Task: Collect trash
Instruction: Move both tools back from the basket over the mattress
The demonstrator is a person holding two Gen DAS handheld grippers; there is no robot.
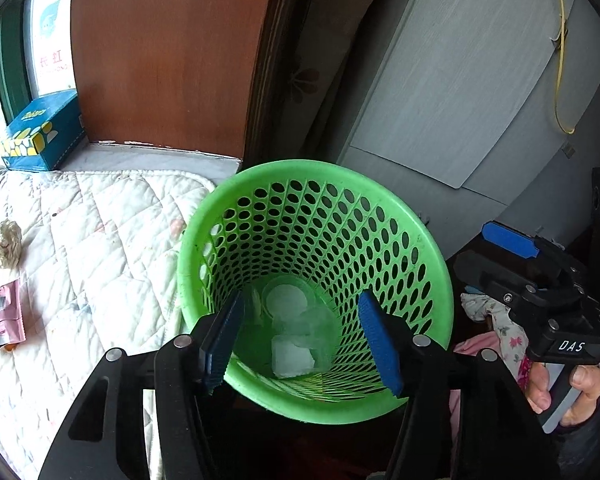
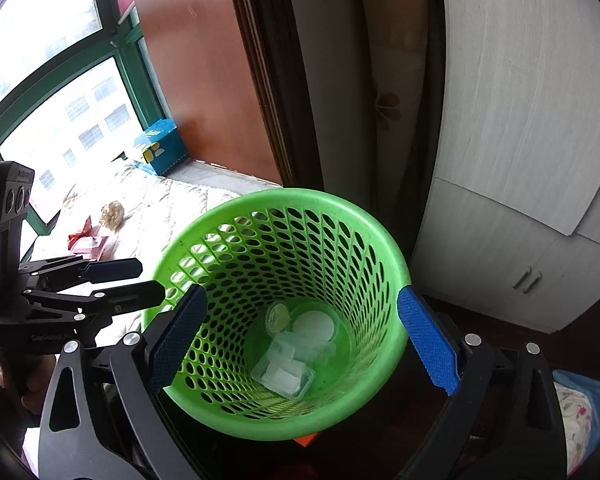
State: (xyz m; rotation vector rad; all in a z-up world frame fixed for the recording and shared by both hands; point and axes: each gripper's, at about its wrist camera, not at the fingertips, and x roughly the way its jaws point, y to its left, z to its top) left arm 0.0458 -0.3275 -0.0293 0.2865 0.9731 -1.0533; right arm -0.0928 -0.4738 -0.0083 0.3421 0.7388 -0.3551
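A green perforated waste basket [image 1: 416, 256] [image 2: 364, 240] stands beside the bed. Clear plastic cups and containers [image 1: 296, 332] [image 2: 288, 364] lie at its bottom. My left gripper [image 1: 304, 344] is open and empty over the basket's near rim. My right gripper [image 2: 304, 340] is open and empty, its fingers spread wide over the basket mouth. Each gripper also shows in the other's view: the right one [image 1: 512, 248], the left one [image 2: 116, 276]. On the quilt lie a pink wrapper [image 1: 0, 312] [image 2: 86, 242] and a beige crumpled wad [image 1: 6, 242] [image 2: 114, 214].
A blue tissue box [image 1: 40, 132] [image 2: 160, 148] sits on the window ledge. A brown wooden panel [image 1: 168, 52] and grey cabinet doors [image 1: 460, 80] [image 2: 520, 160] stand behind the basket. Floral cloth [image 1: 500, 324] lies on the right.
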